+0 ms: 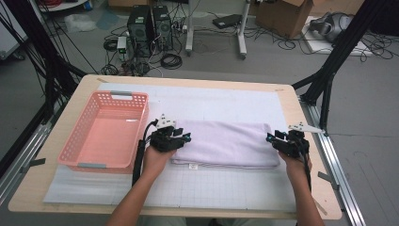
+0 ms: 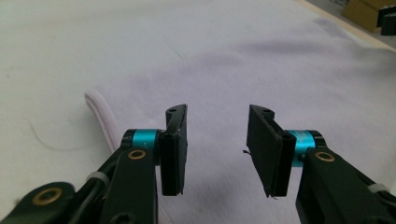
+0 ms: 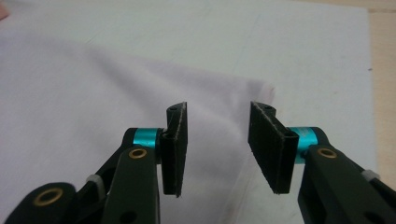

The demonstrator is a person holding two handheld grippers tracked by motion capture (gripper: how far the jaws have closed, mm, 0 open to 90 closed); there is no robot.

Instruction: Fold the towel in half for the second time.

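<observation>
Your 2 grippers, left gripper [image 1: 184, 137] and right gripper [image 1: 270, 138], sit with jaws parted and empty at opposite ends of the folded towel [image 1: 226, 143], which lies flat beside the pink basket [image 1: 106, 129], likely so its fold stays square.

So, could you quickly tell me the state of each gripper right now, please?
Left gripper: open, holding nothing, above the folded towel.
Right gripper: open, holding nothing, above the same towel.

The high view looks forward and down over the whole surface [image 1: 197, 197], while both tool-mounted views skim close above the shared folded towel [image 1: 226, 143].
</observation>
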